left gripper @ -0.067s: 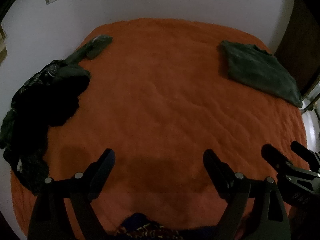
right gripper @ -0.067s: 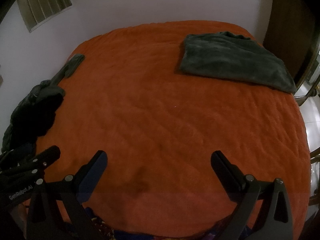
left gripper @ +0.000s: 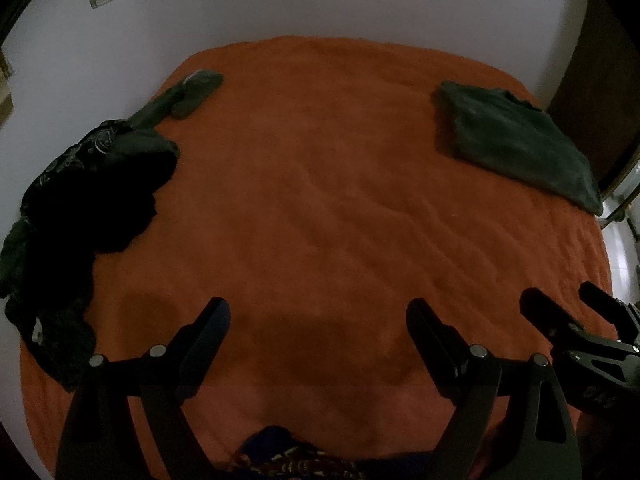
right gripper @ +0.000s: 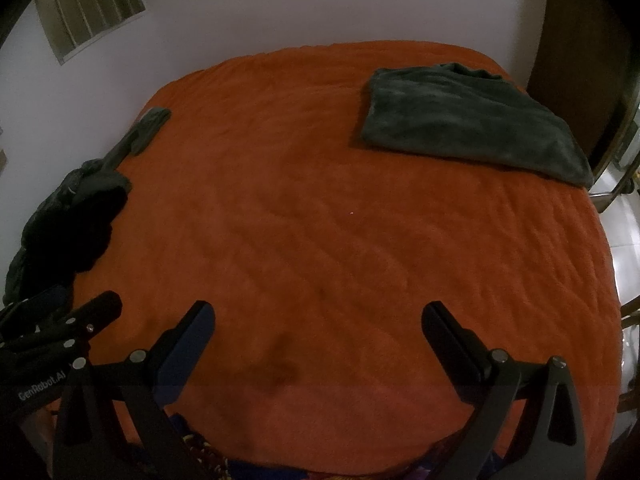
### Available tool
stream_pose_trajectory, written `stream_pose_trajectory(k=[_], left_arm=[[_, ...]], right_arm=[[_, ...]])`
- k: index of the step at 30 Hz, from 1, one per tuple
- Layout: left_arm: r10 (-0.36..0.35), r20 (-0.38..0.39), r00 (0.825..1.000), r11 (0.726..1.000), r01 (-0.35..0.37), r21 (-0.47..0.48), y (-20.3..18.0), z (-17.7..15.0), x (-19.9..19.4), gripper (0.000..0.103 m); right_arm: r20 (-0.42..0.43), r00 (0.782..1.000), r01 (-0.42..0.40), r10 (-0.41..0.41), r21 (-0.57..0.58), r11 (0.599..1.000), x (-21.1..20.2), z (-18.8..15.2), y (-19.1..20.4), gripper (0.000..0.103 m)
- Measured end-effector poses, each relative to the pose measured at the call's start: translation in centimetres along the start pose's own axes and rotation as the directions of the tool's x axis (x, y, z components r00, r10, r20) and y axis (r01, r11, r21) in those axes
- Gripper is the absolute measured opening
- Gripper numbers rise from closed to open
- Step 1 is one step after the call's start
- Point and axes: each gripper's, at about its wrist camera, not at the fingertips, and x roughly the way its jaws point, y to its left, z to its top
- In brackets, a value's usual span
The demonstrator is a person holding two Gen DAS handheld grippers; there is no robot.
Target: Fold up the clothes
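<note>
A folded dark green garment lies at the far right of the orange bed; it also shows in the right wrist view. A heap of dark unfolded clothes lies along the bed's left edge, seen also in the right wrist view. My left gripper is open and empty above the near part of the bed. My right gripper is open and empty beside it; it also shows in the left wrist view.
A dark sleeve or sock stretches from the heap toward the far left corner. A white wall with a vent stands behind the bed. A dark wooden door and chair frame stand at the right. Patterned cloth shows below the grippers.
</note>
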Motion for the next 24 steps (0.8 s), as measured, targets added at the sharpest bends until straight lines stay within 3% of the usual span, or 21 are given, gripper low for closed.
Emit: stream_pose_trajectory(k=[24], left_arm=[[-0.024, 0.060, 0.998, 0.999, 0.021, 0.044, 0.9, -1.4, -0.3, 0.090]], right_arm=[[-0.005, 0.999, -0.039, 0.039, 0.018, 0.999, -0.5, 0.4, 0.1, 0.103]])
